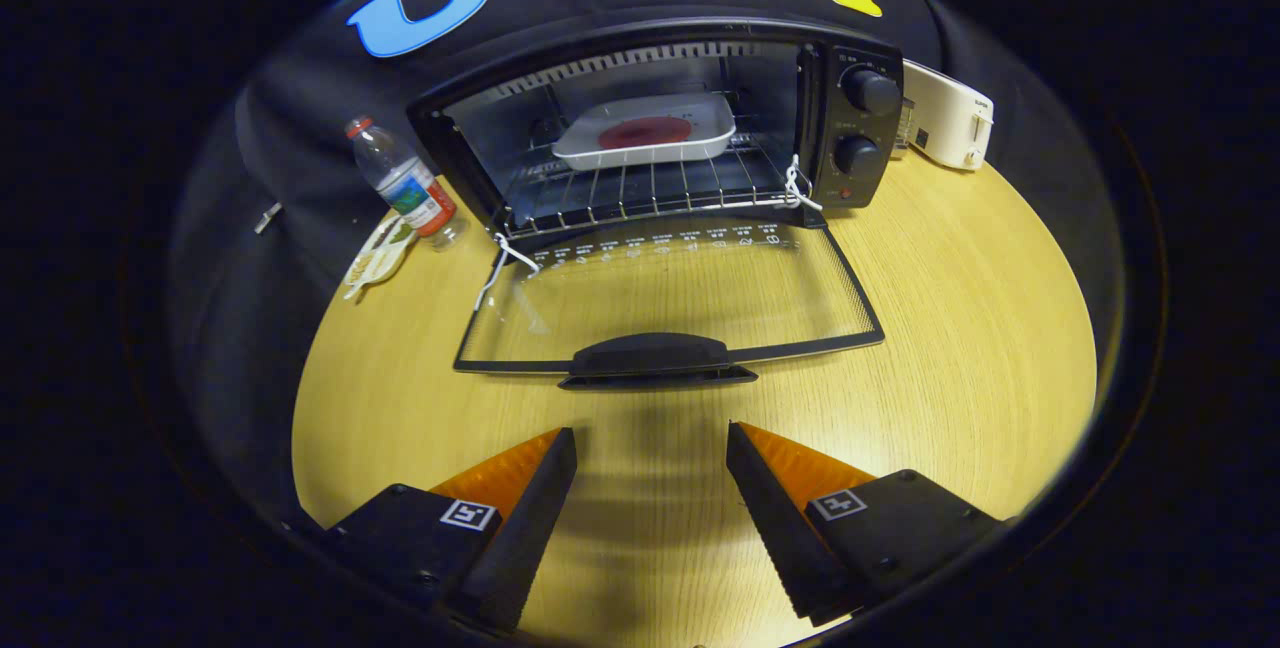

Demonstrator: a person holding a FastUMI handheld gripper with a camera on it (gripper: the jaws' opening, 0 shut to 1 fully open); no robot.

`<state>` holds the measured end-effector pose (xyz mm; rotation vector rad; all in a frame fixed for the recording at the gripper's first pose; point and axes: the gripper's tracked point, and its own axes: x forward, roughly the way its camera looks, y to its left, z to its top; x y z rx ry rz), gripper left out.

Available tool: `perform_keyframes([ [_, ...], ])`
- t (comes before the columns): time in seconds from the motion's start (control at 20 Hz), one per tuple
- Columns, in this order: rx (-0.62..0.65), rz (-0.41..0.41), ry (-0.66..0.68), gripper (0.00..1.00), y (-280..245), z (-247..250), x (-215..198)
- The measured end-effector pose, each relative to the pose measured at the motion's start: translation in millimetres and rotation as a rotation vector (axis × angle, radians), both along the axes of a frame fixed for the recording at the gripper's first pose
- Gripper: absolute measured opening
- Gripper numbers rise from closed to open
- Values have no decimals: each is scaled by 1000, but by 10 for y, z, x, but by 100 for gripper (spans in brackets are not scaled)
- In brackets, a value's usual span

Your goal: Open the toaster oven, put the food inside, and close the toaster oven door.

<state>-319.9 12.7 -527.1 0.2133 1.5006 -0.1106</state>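
I see the oven (pixel 660 118) at 12 o'clock on the table (pixel 960 328), door (pixel 665 293) folded flat toward me, its handle (pixel 655 358) just ahead of my fingers. The tray (pixel 648 131) with the food (pixel 645 132), a red patch I can't quite identify, sits on the rack inside. My gripper (pixel 651 458) is spread open, holding nothing. The glass door looks stiff, hinged and fragile; I'd lift under the handle's middle. A bottle (pixel 405 186) stands at 10 o'clock, a white appliance (pixel 950 116) at 2.

Wood table (pixel 980 328) – toaster oven (pixel 660 128), water bottle (pixel 405 185), white appliance (pixel 950 118).
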Motion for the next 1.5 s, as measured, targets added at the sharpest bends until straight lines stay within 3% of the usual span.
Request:
perform_keyframes([
  [0.5,-81,43,8,96,-119,-278,171],
  [0.95,-22,15,-64,95,-99,172,437],
  [1.1,4,-7,-127,98,-38,359,575],
  [1.5,-23,-21,-184,99,-109,533,681],
])
